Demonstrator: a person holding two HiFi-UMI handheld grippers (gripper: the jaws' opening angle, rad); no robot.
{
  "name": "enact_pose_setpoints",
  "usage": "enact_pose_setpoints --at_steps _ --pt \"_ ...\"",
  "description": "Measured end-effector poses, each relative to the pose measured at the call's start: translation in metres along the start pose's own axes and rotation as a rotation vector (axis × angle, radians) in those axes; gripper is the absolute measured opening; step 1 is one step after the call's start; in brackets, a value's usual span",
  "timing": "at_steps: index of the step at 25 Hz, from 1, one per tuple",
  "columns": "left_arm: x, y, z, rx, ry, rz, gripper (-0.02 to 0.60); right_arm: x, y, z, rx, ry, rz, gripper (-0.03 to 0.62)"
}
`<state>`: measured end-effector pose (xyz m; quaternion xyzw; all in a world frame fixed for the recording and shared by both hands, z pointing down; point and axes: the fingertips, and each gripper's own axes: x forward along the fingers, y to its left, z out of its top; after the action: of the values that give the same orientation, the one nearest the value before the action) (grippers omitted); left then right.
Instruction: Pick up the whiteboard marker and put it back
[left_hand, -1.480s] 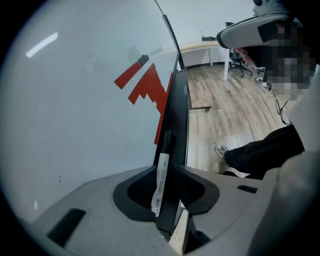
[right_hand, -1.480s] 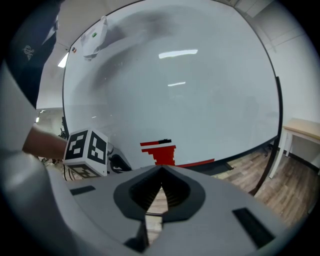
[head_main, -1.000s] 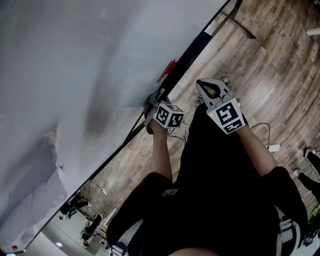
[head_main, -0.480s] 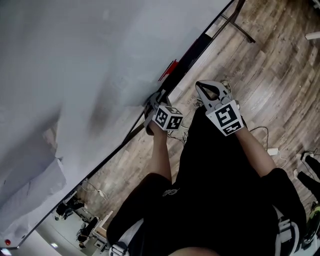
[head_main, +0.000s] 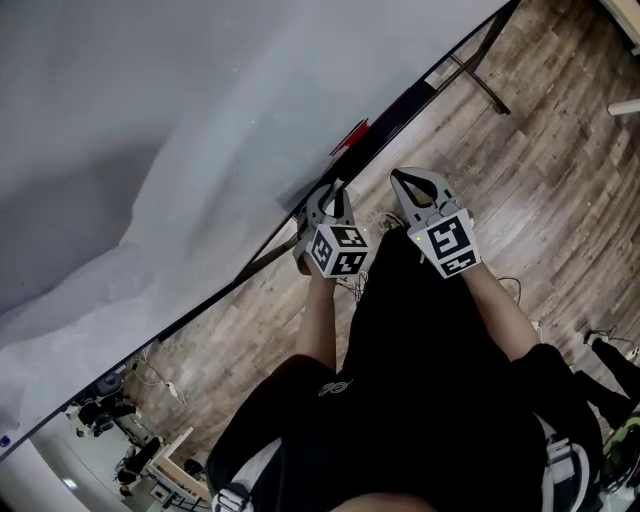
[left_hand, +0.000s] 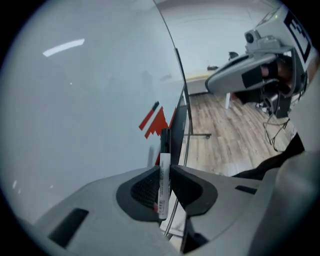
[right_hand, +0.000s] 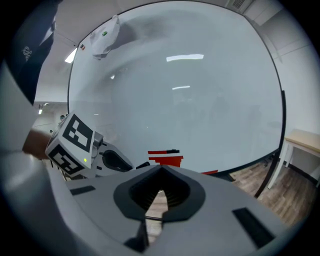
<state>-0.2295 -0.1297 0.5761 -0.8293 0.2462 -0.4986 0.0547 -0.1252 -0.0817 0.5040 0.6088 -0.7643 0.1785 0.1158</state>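
the left gripper (left_hand: 164, 167) pinches the whiteboard marker (left_hand: 163, 180) at centre frame, black cap forward, just beside the dark ledge (head_main: 395, 108) along the whiteboard (head_main: 180, 120)'s lower edge. a red piece (head_main: 350, 135) shows further along that edge. right of it, the right gripper (right_hand: 161, 169) is pressed together on nothing, over open wood floor (head_main: 540, 150).
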Motion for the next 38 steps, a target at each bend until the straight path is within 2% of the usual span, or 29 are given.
enact_pose_setpoints --at_steps 7,9,14,18,23,31,36,38 --pt "-0.033 -0.004 0.053 -0.256 -0.329 -0.047 0.067 -0.012 0.002 0.013 -0.046 -0.031 -0.037 0.003" --pt "-0.043 -0.003 0.067 -0.305 -0.406 -0.047 0.067 -0.015 0.001 0.017 -0.057 -0.044 -0.04 0.003" --pt "-0.066 -0.008 0.089 -0.413 -0.526 -0.022 0.066 -0.031 -0.005 0.027 -0.066 -0.074 -0.029 0.003" --pt "-0.084 -0.025 0.12 -0.475 -0.605 0.047 0.066 -0.052 -0.027 0.037 -0.1 -0.109 0.009 0.003" --pt "-0.102 -0.048 0.148 -0.543 -0.653 0.128 0.066 -0.084 -0.052 0.043 -0.109 -0.144 0.021 0.003" --pt "-0.128 -0.124 0.191 -0.554 -0.67 0.216 0.066 -0.158 -0.095 0.034 -0.137 -0.194 0.073 0.003" --pt "-0.147 -0.156 0.21 -0.583 -0.694 0.314 0.066 -0.195 -0.115 0.033 -0.175 -0.233 0.112 0.003" --pt "-0.154 -0.171 0.217 -0.597 -0.699 0.324 0.066 -0.212 -0.121 0.035 -0.183 -0.248 0.12 0.002"
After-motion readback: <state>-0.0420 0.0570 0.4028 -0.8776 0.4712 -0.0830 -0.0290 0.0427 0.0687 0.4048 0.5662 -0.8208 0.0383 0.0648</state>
